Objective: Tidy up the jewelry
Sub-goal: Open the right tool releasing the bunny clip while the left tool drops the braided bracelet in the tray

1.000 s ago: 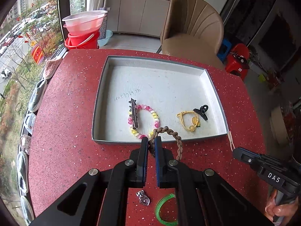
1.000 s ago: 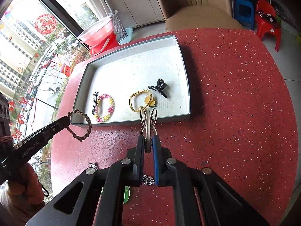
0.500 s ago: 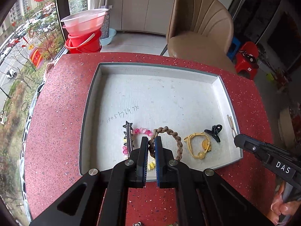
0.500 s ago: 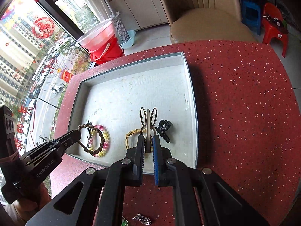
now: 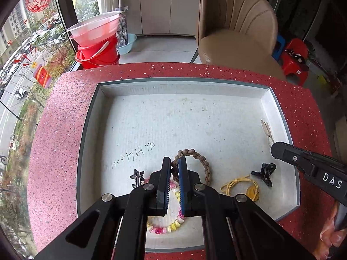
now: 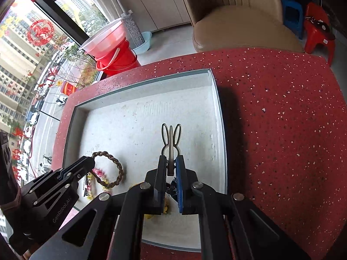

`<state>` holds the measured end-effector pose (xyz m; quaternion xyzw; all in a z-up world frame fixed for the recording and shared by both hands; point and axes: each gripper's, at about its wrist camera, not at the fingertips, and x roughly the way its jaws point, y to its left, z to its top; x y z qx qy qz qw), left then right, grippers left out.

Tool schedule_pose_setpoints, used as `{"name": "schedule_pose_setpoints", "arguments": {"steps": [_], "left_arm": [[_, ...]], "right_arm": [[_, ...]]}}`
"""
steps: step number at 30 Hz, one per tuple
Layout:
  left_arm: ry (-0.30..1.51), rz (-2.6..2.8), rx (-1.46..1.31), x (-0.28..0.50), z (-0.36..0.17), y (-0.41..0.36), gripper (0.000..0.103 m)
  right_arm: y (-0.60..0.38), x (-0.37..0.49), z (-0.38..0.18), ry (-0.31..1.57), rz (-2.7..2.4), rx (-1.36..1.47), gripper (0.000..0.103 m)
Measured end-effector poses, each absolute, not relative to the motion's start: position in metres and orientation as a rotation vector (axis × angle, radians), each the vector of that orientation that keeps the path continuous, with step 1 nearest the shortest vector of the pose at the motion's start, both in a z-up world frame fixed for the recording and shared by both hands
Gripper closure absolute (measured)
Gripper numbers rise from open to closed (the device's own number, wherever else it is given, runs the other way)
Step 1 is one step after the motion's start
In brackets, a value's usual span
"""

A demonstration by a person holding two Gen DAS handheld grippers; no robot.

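We see the tray (image 5: 91, 117) lying on the counter (image 5: 54, 130). In it, the beaded bracelet (image 5: 171, 227) sits left of the hair tie (image 5: 238, 184), the claw clip (image 5: 264, 173) just right of that, and the chair (image 5: 234, 32) behind the counter.

Bead bracelet (image 5: 171, 227) half behind left tool (image 5: 173, 162)

tray floor (image 5: 195, 119): "15051769770" | right gripper (image 5: 273, 151): "DAS" | left gripper (image 6: 91, 162): "GenRobot.AI"
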<state>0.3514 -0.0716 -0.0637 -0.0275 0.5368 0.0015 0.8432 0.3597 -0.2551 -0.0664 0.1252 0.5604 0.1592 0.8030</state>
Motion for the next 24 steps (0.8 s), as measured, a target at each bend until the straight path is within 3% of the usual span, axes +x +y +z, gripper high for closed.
{"name": "schedule_pose_setpoints", "arguments": {"steps": [12, 14, 16, 17, 24], "left_arm": [[1.167, 0.041, 0.015, 0.352, -0.081, -0.077, 0.077], [1.171, 0.050, 0.001, 0.352, -0.081, -0.075, 0.077], [1.174, 0.056, 0.002, 0.352, -0.081, -0.074, 0.077], [1.175, 0.060, 0.005, 0.351, -0.080, -0.074, 0.077], [1.155, 0.058, 0.012, 0.347, -0.074, -0.076, 0.077]], "right_arm": [[-0.252, 0.366, -0.087, 1.269, 0.341, 0.268, 0.093], [-0.253, 0.366, -0.089, 1.287, 0.349, 0.281, 0.086], [-0.255, 0.366, -0.090, 1.294, 0.366, 0.311, 0.056], [-0.257, 0.365, -0.088, 1.282, 0.367, 0.321, 0.052], [-0.259, 0.352, -0.067, 1.217, 0.396, 0.374, 0.052]]}}
